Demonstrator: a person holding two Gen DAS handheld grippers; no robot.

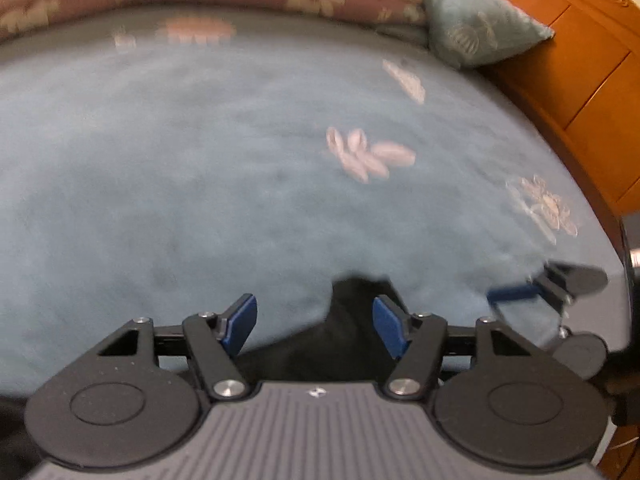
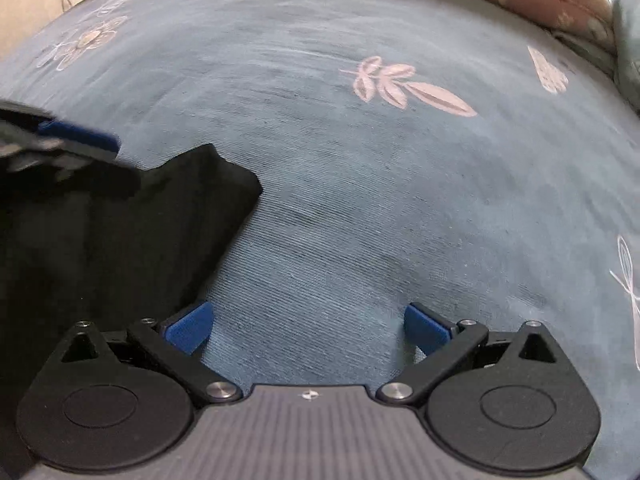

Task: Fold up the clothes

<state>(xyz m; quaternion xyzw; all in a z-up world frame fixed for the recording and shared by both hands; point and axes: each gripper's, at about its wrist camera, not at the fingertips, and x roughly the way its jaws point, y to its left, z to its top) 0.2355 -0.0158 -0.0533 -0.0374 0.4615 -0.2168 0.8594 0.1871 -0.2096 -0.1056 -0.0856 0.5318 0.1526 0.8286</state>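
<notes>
While lying on the blue bed [image 2: 360,200], black garment [image 2: 112,232] spreading at the left of the right wrist view, long axis running from near-left toward far-right, blunt corner pointing away toward a pink leaf print [image 2: 408,88]. Right tool [image 2: 308,326] hovering wide open just beside the cloth's edge, left pad [image 2: 190,326] nearly touching it, gripping nothing. Left tool [image 1: 314,326] also spread open, a narrow peak of garment [image 1: 352,320] rising between its pads and pointing away, right pad [image 1: 390,326] touching or overlapping the cloth, not clamping it. Pillow [image 1: 476,24] and wooden headboard [image 1: 580,64] sitting far right.
</notes>
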